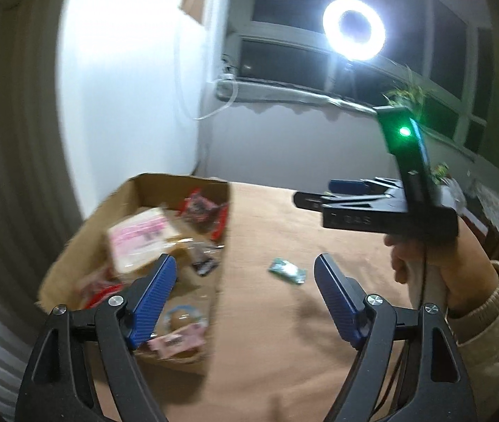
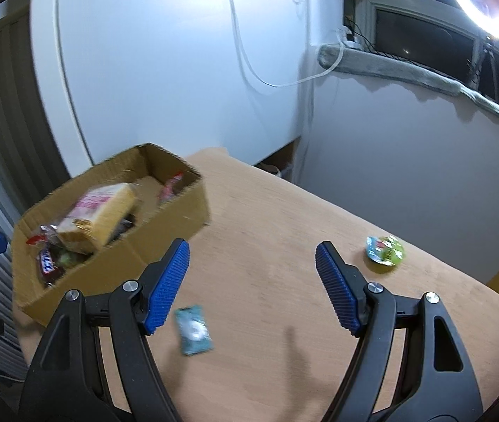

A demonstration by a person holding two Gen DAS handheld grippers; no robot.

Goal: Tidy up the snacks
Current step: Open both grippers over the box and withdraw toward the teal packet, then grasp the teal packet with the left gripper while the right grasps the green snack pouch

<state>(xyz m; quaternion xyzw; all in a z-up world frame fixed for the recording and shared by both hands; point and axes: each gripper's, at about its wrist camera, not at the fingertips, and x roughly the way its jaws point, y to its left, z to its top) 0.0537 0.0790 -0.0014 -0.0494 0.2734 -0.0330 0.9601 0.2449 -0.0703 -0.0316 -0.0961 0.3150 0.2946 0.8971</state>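
Note:
A cardboard box [image 1: 137, 186] [image 2: 179, 211] holds several wrapped snacks, among them a pink-and-yellow pack [image 1: 140, 239] [image 2: 105, 214]. A small teal snack packet [image 1: 287, 270] [image 2: 194, 330] lies on the tan table. A green-lidded cup [image 2: 385, 254] sits further right. My left gripper [image 1: 246, 292] is open and empty, above the box's near right edge. My right gripper [image 2: 253, 281] is open and empty above the table, the teal packet just below its left finger. The right gripper also shows in the left wrist view [image 1: 319, 193], held in a hand.
The tan table [image 2: 284, 218] ends near a white cabinet [image 2: 165, 63] and a wall. A ring light [image 1: 354, 29] glares by the window. A ribbed radiator runs along the left.

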